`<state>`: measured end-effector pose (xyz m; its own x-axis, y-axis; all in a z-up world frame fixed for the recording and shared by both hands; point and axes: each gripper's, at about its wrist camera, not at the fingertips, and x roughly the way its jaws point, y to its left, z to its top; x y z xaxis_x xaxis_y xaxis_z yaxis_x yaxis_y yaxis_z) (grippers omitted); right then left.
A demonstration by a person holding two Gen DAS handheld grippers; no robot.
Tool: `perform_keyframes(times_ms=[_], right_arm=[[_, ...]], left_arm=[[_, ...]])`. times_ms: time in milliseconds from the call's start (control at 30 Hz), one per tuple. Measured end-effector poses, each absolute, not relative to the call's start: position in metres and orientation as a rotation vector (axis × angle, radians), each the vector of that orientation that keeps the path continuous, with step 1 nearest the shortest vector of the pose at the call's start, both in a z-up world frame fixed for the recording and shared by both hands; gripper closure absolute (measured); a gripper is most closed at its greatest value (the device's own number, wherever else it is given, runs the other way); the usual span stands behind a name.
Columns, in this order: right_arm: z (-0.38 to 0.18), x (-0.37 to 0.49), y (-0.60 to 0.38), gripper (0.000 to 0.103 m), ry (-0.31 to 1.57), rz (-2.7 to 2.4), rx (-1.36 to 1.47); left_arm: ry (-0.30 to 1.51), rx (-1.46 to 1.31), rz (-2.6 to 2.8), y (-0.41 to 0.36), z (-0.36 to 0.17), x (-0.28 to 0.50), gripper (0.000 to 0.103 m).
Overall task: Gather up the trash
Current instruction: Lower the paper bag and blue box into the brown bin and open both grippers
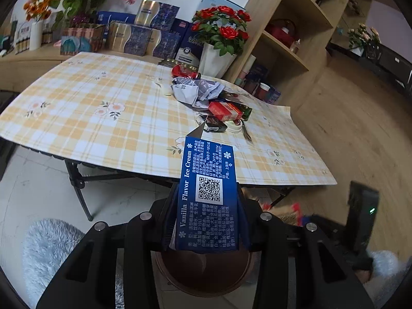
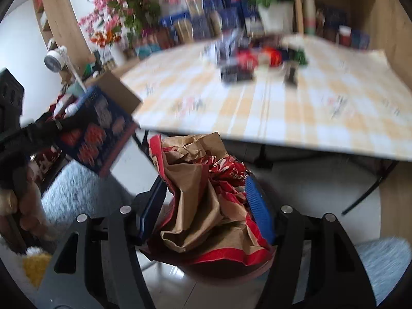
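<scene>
My left gripper is shut on a blue vanilla ice cream box, held above a brown round bin on the floor in front of the table. My right gripper is shut on a crumpled brown and red paper bag, also over the brown bin. A pile of trash lies on the checked table: a red can, a crumpled grey wrapper, a red box, a dark packet. The pile shows blurred in the right wrist view.
Gift boxes and flower pots stand behind the table. A wooden shelf is at the right. Fluffy grey rugs lie on the floor. The other gripper holding its box shows at left in the right wrist view.
</scene>
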<state>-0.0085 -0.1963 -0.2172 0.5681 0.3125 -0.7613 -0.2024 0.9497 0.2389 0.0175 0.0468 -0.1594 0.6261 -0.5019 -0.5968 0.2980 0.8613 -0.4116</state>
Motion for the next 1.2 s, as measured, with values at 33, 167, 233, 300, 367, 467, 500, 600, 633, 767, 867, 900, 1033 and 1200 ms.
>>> perform_keyframes(times_ms=[33, 167, 233, 300, 367, 467, 500, 600, 633, 767, 867, 900, 1033, 1200], right_arm=[[-0.223, -0.004, -0.197, 0.039, 0.938, 0.294, 0.135], [-0.245, 0.015, -0.205, 0.038, 0.997, 0.233, 0.156], [-0.258, 0.026, -0.207, 0.038, 1.027, 0.220, 0.164], [-0.270, 0.034, -0.206, 0.038, 1.047, 0.199, 0.148], [-0.278, 0.036, -0.206, 0.038, 1.062, 0.181, 0.142], [-0.285, 0.037, -0.209, 0.035, 1.077, 0.159, 0.139], [-0.286, 0.037, -0.210, 0.033, 1.079, 0.158, 0.147], [-0.286, 0.037, -0.213, 0.028, 1.078, 0.151, 0.153], [-0.286, 0.039, -0.214, 0.026, 1.078, 0.151, 0.156], [-0.280, 0.039, -0.218, 0.016, 1.046, 0.142, 0.181], [-0.269, 0.036, -0.226, 0.013, 0.993, 0.130, 0.216], [-0.265, 0.035, -0.228, 0.012, 0.974, 0.129, 0.227], [-0.236, 0.024, -0.239, 0.006, 0.849, 0.152, 0.285], [-0.190, 0.002, -0.253, 0.006, 0.649, 0.104, 0.203]], left_arm=[[0.773, -0.300, -0.464, 0.049, -0.161, 0.019, 0.063], [0.836, -0.336, -0.448, 0.053, -0.180, 0.027, 0.063], [0.863, -0.353, -0.442, 0.055, -0.187, 0.031, 0.063], [0.875, -0.364, -0.435, 0.057, -0.191, 0.034, 0.063], [0.880, -0.361, -0.432, 0.056, -0.193, 0.035, 0.063], [0.884, -0.351, -0.437, 0.053, -0.194, 0.036, 0.063], [0.890, -0.350, -0.440, 0.051, -0.196, 0.037, 0.063], [0.907, -0.344, -0.442, 0.047, -0.199, 0.039, 0.063], [0.912, -0.341, -0.443, 0.046, -0.200, 0.039, 0.063], [0.923, -0.328, -0.449, 0.041, -0.202, 0.041, 0.063], [0.923, -0.317, -0.455, 0.038, -0.202, 0.041, 0.063], [0.926, -0.309, -0.460, 0.037, -0.202, 0.041, 0.063], [0.903, -0.209, -0.560, 0.018, -0.187, 0.041, 0.063], [0.829, 0.041, -0.696, -0.020, -0.172, 0.030, 0.063]])
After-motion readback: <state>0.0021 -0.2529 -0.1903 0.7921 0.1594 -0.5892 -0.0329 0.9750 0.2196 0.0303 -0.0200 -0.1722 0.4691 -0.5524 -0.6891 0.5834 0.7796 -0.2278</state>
